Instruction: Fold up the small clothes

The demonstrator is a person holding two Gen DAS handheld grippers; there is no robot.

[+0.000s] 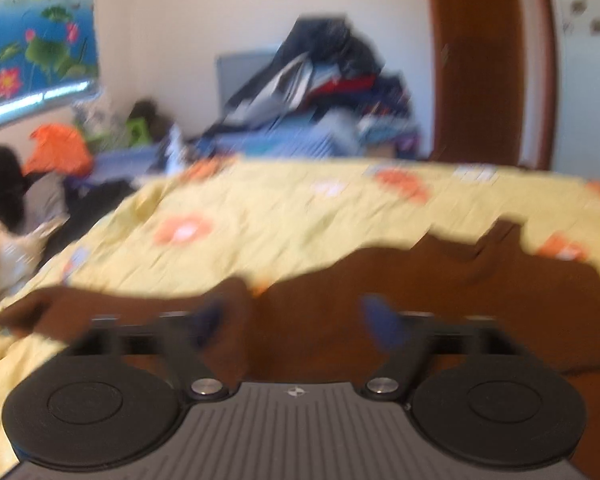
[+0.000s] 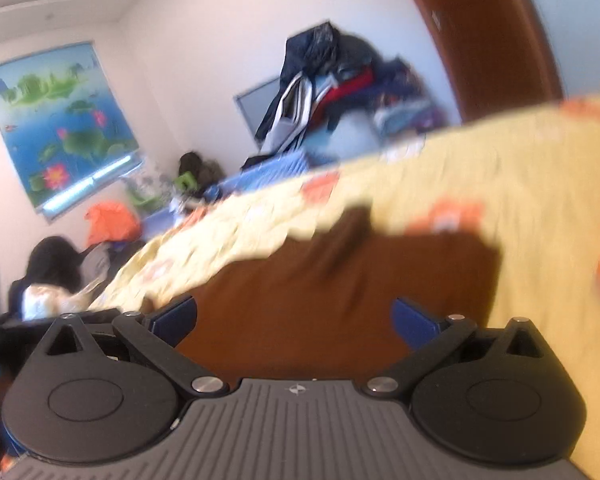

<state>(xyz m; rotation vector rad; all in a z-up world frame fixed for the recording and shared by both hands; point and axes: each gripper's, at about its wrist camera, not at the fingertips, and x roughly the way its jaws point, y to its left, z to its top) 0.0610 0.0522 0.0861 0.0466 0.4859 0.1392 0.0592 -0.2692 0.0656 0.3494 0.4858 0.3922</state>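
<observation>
A brown garment [image 1: 440, 300] lies spread on a yellow bedspread [image 1: 300, 216] printed with orange flowers, at the near side of the bed; both views are blurred, so its type and finer folds cannot be told. In the left wrist view the cloth runs across the frame, with a narrow part reaching out to the left and a jagged far edge at the right. The left gripper [image 1: 300, 320] hangs just above it, jaws wide apart, the 2 blue fingers [image 1: 384, 320] standing clear of each other with brown cloth seen between and behind them; no pad presses on the fabric. In the right wrist view the same garment [image 2: 340, 280] fills the middle ground, its far edge bordered by the bedspread [image 2: 520, 184]. The right gripper [image 2: 296, 320] likewise has its jaws spread wide, blue fingers [image 2: 414, 324] at either side of the frame and nothing gripped between them; whether the tips touch the cloth cannot be told. Beyond the far edge of the bed a heap of dark clothes [image 1: 320, 92] stands against a pale wall. To the far left hang a blue blind with lotus flowers [image 1: 32, 36] and, below it, an orange bag [image 1: 58, 154]. A brown door [image 1: 488, 60] stands at the far right.
</observation>
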